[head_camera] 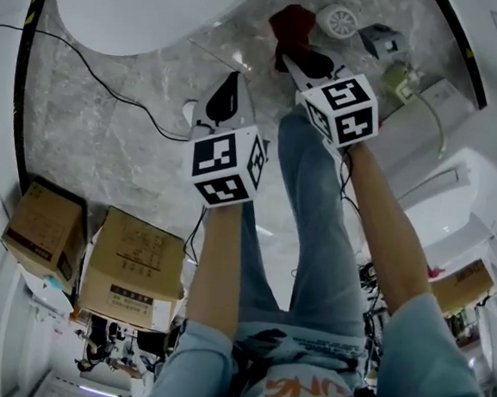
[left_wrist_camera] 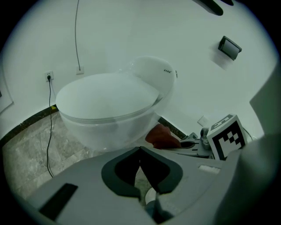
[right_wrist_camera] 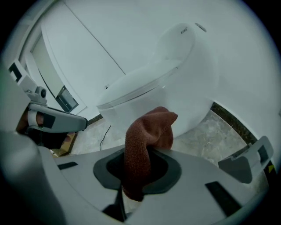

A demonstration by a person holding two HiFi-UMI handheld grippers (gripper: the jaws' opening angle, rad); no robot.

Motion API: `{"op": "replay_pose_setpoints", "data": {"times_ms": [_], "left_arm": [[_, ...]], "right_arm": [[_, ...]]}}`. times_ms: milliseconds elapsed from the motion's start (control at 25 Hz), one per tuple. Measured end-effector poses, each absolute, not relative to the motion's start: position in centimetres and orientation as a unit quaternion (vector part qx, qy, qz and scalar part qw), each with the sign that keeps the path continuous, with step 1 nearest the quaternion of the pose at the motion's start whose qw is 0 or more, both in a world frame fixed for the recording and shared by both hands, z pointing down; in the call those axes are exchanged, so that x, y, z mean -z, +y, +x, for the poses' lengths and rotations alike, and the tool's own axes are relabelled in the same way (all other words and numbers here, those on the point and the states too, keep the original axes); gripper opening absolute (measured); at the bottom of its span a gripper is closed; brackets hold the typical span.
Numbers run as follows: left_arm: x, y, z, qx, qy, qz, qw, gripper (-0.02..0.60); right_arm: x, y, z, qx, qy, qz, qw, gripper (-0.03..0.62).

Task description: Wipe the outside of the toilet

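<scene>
The white toilet [head_camera: 153,8] fills the top left of the head view with its lid down. It also shows in the left gripper view [left_wrist_camera: 109,110] and the right gripper view [right_wrist_camera: 167,83]. My right gripper [head_camera: 288,60] is shut on a rust-red cloth [right_wrist_camera: 145,145], which sticks up between the jaws just short of the bowl's side. The cloth [head_camera: 289,26] hangs over the marble floor beside the toilet. My left gripper [left_wrist_camera: 139,154] is shut and holds nothing. It sits a little left of and behind the right gripper [left_wrist_camera: 197,143], pointing at the bowl.
Two cardboard boxes [head_camera: 45,232] [head_camera: 134,270] stand at the lower left. A black cable [head_camera: 111,90] runs across the marble floor to a wall socket [left_wrist_camera: 49,76]. A white round object [head_camera: 339,21], a grey device [head_camera: 382,41] and white fixtures [head_camera: 457,181] crowd the right.
</scene>
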State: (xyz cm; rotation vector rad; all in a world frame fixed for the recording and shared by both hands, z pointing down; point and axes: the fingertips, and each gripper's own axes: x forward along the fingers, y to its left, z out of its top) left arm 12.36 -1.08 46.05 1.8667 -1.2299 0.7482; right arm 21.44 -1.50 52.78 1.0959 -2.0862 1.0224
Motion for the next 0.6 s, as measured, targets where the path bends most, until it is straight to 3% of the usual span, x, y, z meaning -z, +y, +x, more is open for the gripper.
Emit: {"op": "replay_pose_setpoints", "data": {"times_ms": [600], "left_arm": [[-50.3,-2.6,16.3,-0.265,-0.539,0.681,0.42,0.0]], "right_arm": [[-60.0,-9.7,28.5,-0.405,-0.737,0.447,0.304,0.057]]}}
